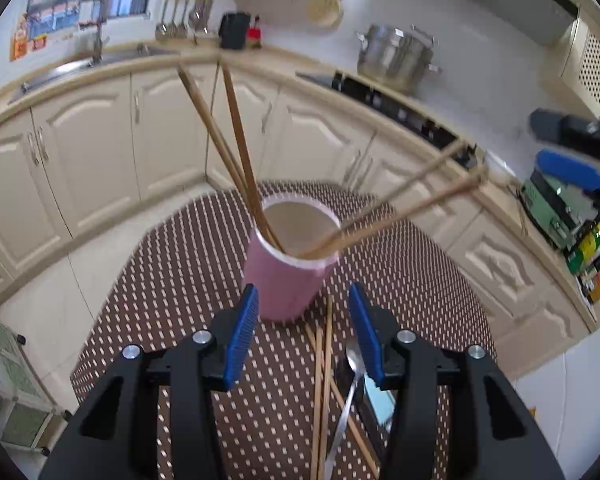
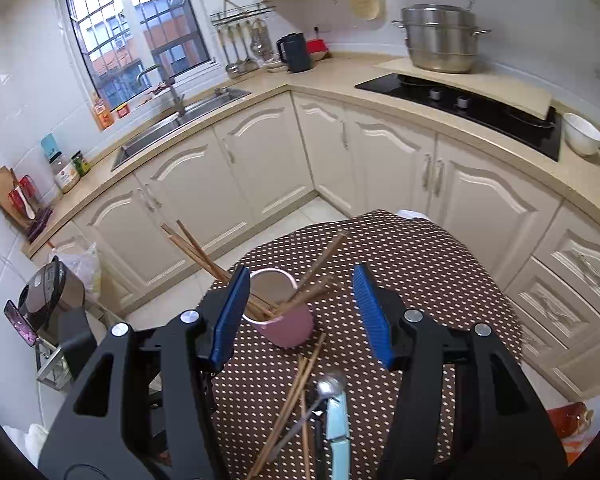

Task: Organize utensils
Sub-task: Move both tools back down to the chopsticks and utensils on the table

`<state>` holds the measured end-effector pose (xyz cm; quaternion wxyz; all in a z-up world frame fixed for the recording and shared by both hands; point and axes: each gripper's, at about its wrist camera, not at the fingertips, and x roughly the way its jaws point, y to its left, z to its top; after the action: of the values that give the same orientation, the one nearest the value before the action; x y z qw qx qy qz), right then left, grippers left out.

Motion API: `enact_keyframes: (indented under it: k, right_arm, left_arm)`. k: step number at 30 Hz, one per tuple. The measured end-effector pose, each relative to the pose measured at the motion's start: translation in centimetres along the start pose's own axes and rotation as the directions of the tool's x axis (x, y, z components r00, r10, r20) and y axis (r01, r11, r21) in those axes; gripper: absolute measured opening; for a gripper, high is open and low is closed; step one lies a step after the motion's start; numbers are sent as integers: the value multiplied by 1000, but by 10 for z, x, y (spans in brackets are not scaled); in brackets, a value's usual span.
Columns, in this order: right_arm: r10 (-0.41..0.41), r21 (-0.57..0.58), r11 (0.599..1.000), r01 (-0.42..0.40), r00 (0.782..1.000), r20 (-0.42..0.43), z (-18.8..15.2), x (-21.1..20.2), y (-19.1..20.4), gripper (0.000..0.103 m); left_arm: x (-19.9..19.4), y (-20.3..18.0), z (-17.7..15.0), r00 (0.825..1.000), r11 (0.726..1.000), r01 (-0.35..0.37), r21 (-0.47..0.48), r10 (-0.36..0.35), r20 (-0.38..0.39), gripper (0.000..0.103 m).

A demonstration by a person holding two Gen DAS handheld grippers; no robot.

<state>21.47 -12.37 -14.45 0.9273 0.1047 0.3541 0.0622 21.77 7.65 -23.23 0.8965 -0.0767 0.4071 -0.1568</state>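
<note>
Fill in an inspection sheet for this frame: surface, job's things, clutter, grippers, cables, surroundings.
Surface: brown dotted tablecloth.
Job's things: pink cup upright, holding four chopsticks; loose chopsticks, a metal spoon and a light-blue-handled utensil lie on the cloth in front of it.
Clutter: nothing seen on the cloth.
Grippers: left hand-held gripper open, empty; right hand-held gripper open, empty.
Cables: nothing seen.
Surroundings: cream cabinets, sink, steel steamer pot by a black hob.
</note>
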Motion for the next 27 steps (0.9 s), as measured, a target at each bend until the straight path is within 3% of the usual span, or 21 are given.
enact_keyframes:
  k: [4,8,12,19,27]
  right_arm:
    - [-34,21,999,34,999,-29,-14,-1,-13,55]
    - [-51,65,996,58,994,-101,-36,11,-26,55]
    - [-60,115,990,85,978,-199,-65,31,-42,55]
    - [-52,171,979,112,947,-317,-100,56,-57,55]
    - [-39,184,976,118,921,-387,-116,71,-63,55]
  left_arm:
    - [22,0,-15,992,1000,1,19,1,-130,46]
    - [44,3,-28,970,1000,14,0,-13,-241,46]
    - [63,-4,-40,946,999,7,45,8,-323,46]
    - [86,-9,-53,916,996,-15,86,48,-398,46]
    - [111,-14,-63,883,991,-48,125,101,-459,46]
